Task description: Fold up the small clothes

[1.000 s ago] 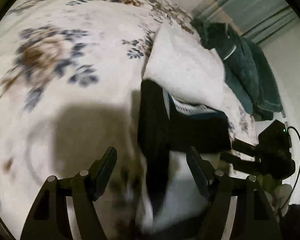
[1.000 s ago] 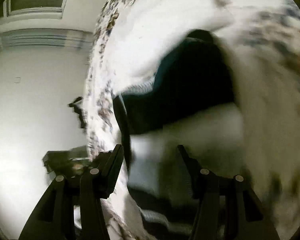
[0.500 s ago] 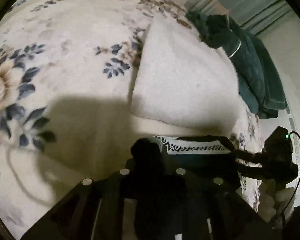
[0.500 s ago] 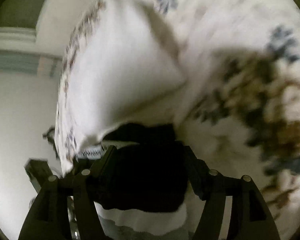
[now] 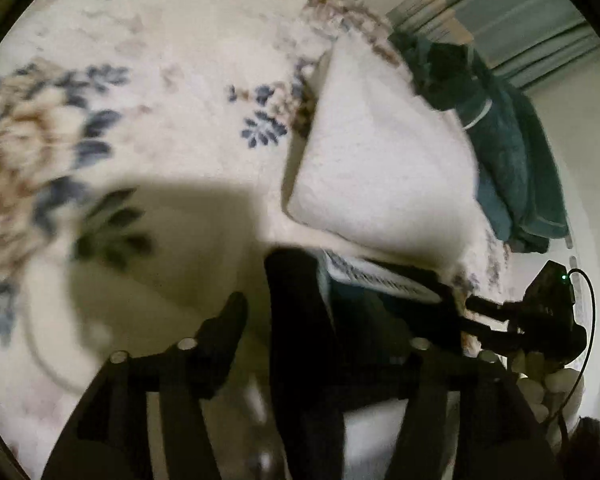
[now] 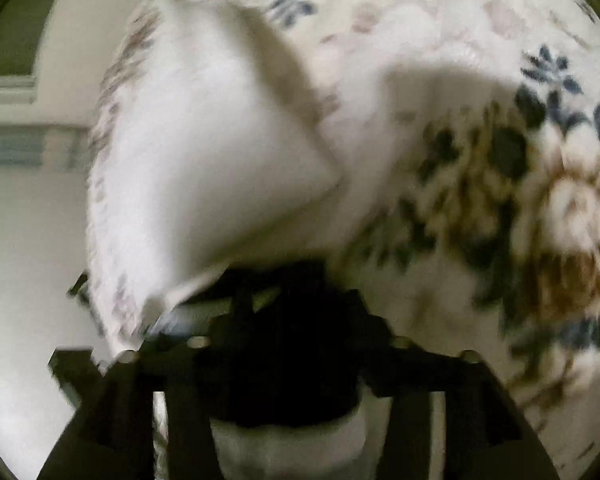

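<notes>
We work over a cream bedspread [image 5: 172, 80] printed with blue and brown flowers; in the left wrist view it fills the left and centre of the frame, with a large shadow across the lower middle. Moving right, a white folded towel [image 5: 380, 160] lies on the spread in the centre right, and past it a heap of dark teal clothes [image 5: 512, 160] sits in the upper right against striped curtains [image 5: 520, 16].

Lower centre of the same view: the left gripper [image 5: 320, 340] has its fingers spread apart, and a dark garment [image 5: 300, 320] with a white patterned band hangs between them, touching the right finger as far as we can judge through the blur. At the right edge, the right gripper [image 5: 548, 312] shows as a dark body reaching toward the garment's far end.

In the right wrist view, wall fills the left, the towel [image 6: 204, 140] the centre, the flowered spread [image 6: 520, 180] the right. At bottom centre the right gripper [image 6: 296, 332] is pressed together on the dark garment [image 6: 292, 368].
</notes>
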Action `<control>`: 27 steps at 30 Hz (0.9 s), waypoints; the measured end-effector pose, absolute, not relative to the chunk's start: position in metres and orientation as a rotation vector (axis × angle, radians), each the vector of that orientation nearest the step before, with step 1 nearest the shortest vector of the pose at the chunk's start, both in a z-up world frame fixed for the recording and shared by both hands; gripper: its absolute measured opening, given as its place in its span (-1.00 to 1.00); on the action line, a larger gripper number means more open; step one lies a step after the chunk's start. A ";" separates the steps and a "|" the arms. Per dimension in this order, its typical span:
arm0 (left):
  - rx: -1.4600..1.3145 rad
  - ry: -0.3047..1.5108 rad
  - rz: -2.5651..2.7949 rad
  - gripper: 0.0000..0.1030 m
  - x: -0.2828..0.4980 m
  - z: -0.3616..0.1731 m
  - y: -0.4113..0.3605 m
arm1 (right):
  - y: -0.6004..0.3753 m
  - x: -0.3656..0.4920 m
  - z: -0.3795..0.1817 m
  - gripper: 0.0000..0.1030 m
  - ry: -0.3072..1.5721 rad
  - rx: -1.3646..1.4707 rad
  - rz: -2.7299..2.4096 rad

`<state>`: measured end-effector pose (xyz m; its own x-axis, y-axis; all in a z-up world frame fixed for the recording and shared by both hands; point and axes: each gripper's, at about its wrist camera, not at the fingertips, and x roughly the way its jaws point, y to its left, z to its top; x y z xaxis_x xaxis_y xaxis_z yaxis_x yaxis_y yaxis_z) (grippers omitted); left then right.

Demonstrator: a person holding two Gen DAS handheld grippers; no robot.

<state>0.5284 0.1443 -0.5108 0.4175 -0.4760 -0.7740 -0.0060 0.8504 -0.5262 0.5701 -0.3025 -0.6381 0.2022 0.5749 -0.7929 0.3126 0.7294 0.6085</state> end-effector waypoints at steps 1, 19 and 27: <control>-0.481 1.101 -0.311 0.14 0.511 -0.501 0.146 | -0.303 0.562 -0.632 0.00 1.409 0.785 0.242; -0.264 1.484 -0.218 0.14 0.168 -0.544 0.087 | -0.243 0.183 -0.660 0.08 1.988 0.682 0.399; -0.369 1.578 -0.109 0.14 0.070 -0.546 0.104 | -0.253 0.074 -0.669 0.08 2.019 0.629 0.342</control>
